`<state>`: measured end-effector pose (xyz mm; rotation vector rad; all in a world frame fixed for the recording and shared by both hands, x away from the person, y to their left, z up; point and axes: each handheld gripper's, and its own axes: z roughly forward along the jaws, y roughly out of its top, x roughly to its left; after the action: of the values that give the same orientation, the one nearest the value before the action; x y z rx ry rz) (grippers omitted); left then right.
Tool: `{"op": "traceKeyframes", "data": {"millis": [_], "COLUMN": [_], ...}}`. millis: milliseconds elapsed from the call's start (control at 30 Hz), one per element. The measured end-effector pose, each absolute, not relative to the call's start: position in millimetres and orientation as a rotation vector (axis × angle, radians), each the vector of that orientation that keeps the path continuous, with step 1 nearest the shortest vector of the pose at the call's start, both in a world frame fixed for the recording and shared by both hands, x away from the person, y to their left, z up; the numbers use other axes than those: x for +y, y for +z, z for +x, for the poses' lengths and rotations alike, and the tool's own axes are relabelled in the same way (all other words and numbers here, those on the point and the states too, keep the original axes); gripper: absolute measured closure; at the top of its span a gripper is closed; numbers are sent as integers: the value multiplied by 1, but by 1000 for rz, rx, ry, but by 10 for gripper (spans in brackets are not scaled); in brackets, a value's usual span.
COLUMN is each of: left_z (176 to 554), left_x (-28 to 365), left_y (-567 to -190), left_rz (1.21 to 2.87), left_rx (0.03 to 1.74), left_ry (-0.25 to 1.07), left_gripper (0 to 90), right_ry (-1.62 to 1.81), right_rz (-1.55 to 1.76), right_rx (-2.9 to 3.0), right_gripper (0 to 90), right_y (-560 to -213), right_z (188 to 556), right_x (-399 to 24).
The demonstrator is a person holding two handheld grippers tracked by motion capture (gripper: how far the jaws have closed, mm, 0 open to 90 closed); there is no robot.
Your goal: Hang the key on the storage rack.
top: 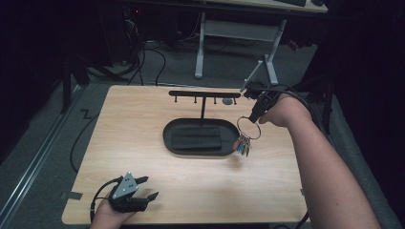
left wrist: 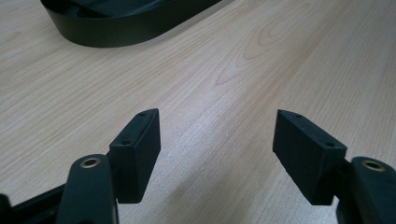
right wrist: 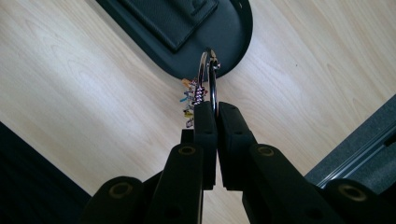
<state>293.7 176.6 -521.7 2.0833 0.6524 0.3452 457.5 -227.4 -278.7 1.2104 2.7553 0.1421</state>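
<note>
Black two-jaw tongs (top: pixel 143 188), grey three-cornered plate, trailing black cable

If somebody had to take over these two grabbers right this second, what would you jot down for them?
Right gripper: shut on the key ring, keys dangling above the table by the black tray's right end.
Left gripper: open, holding nothing, low over the table's near left corner.
Hook rack: stands behind the tray, its pegs bare.
Done: keys picked up.
Left: probably hanging the ring on a peg.
</note>
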Motion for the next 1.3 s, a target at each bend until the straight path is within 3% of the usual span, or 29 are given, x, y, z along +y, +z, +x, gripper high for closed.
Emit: {"op": "traceKeyframes", "data": {"millis": [1300], "left_z": [294], "left_x": [177], "left_y": [-523], "left_rz": [2104], "left_rx": [662], "left_ry": [348], "left_gripper": [328], "right_ry": [184], "right_rz": [1255], "right_rx": [2700], "right_gripper": [877], "right_y": [-287], "right_z": [534], "right_x": [-216]}}
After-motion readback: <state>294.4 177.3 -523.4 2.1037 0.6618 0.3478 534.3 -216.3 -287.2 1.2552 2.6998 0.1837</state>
